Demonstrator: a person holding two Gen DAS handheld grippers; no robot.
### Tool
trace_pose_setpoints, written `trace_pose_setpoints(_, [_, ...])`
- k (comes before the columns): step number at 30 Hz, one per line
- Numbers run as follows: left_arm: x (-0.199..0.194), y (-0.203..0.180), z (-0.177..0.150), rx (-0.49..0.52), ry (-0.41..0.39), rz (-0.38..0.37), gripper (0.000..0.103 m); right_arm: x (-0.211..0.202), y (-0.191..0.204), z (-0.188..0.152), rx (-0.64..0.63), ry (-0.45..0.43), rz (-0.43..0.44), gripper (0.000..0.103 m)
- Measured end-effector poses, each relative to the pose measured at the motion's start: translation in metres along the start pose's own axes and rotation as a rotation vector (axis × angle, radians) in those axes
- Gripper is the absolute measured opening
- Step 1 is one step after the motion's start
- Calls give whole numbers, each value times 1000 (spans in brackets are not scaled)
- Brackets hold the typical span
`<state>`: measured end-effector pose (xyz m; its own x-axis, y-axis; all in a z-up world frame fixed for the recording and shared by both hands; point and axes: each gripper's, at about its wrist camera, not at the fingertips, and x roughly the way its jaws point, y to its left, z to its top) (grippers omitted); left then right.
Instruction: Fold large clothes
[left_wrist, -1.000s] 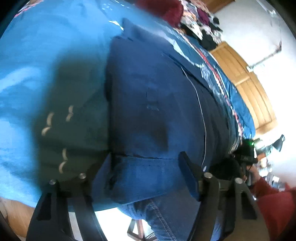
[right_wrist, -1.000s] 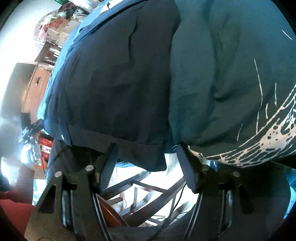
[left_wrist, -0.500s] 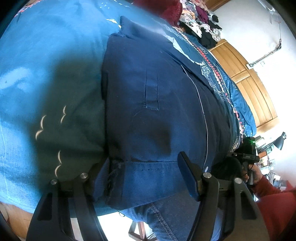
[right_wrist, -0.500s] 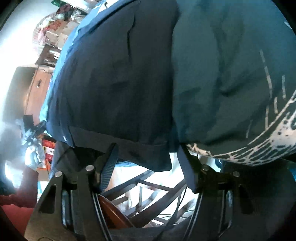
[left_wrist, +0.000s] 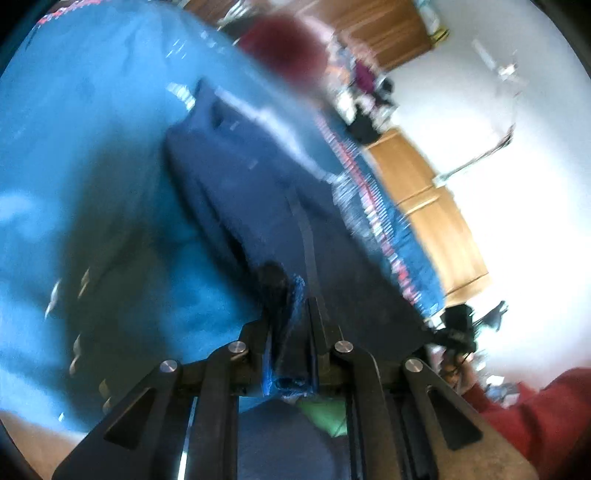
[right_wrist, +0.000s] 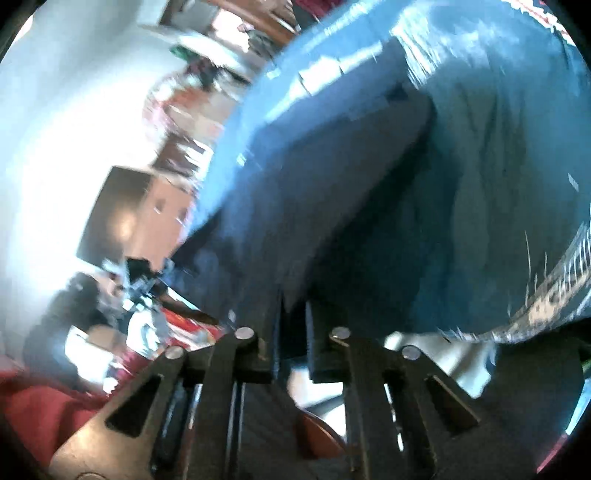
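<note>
At the bottom of the left wrist view, the left hand-held gripper (left_wrist: 290, 332) has its two black fingers (left_wrist: 263, 341) drawn close together, pinching a bunched, frayed hem of the navy garment (left_wrist: 236, 192) between them; a strip of blue cloth fills the narrow gap. From that pinch the garment runs away up the frame, its near end lifted and its far end, with a flat collar-like edge, lying on the blue bedspread (left_wrist: 74, 122). A thin pale seam runs along the dark cloth towards the left hand-held gripper. To the right, a red sleeve (left_wrist: 535, 406) reaches towards a dark device near the bed's edge, and beyond the patterned border of the bedspread stands a wooden wardrobe (left_wrist: 436, 218) against a white wall. At the far end of the bed a heap of clothes (left_wrist: 362, 92) is blurred. In the right wrist view, the right hand-held gripper (right_wrist: 293, 325) is likewise nearly closed, its fingers (right_wrist: 317, 332) clamped on a dark edge of the same navy garment (right_wrist: 332, 192), which rises from the pinch in a broad fold. Just beside it on the right lies dark teal cloth (right_wrist: 498, 166) with a pale printed band along its lower edge. Beyond, the bedspread (right_wrist: 295, 85) shows bright blue, and the room at left is too smeared by motion to make out clearly.
</note>
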<state>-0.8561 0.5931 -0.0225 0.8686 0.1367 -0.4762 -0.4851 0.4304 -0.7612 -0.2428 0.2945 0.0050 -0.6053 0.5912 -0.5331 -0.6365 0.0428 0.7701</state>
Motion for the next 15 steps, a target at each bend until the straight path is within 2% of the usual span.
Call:
trace_pose_setpoints(3, [-4,-18,23,9,-64,-57,13,-7,7,17,17,-48,53,9])
trace_pose_setpoints(9, [2,-38,69,36,-105,-87,13,-11,13,56,19,-118,97,8])
trace_pose_setpoints(11, [7,-39,93,32,-121,-95,13,-11,13,88,13,-145,107,8])
trace_pose_setpoints(15, [28,-45,152,55,-142,-50,13,3,10,178,-28,-182,82,8])
